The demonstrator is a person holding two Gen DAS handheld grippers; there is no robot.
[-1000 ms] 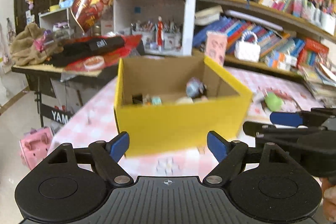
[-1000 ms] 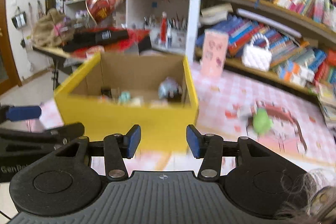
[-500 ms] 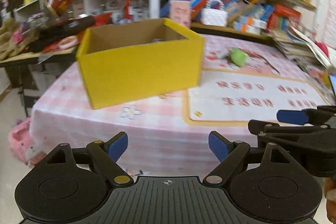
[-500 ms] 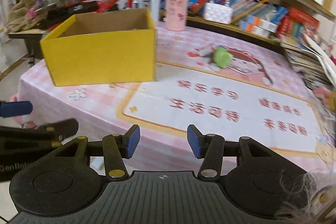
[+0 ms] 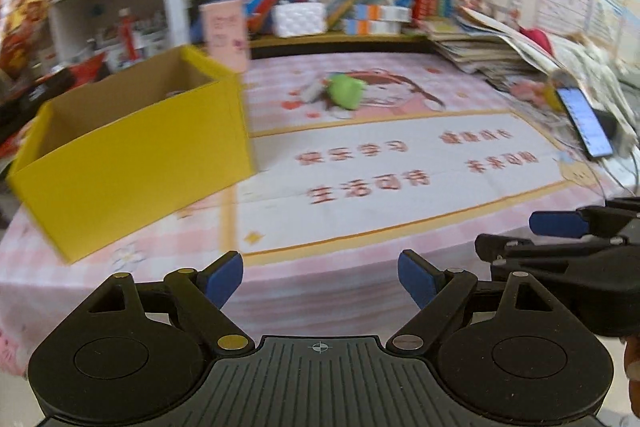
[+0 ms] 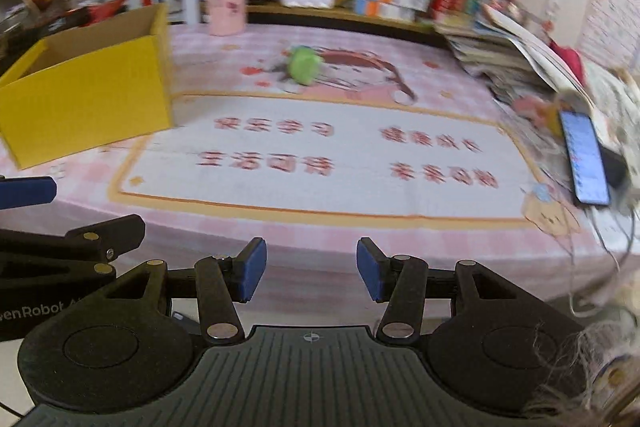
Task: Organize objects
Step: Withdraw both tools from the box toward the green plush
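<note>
Both grippers have drawn back from the open yellow cardboard box [image 5: 132, 155] toward the table's near edge. Left gripper [image 5: 320, 277] spread wide, right gripper [image 6: 311, 269] half spread, both empty. A small green toy [image 6: 305, 65] lies mid-table, right of the box.

Yellow box [image 5: 132, 163] contents hidden; green object [image 5: 345, 91] perhaps a toy.

Red Chinese characters on the mat [image 6: 320, 151], four groups, upside down from my side and blurred; I cannot read them. White lettering on my left hand-held gripper [image 6: 68, 239] reads "venRobot", first letter cut off by the frame edge. Nothing else is legible.
</note>
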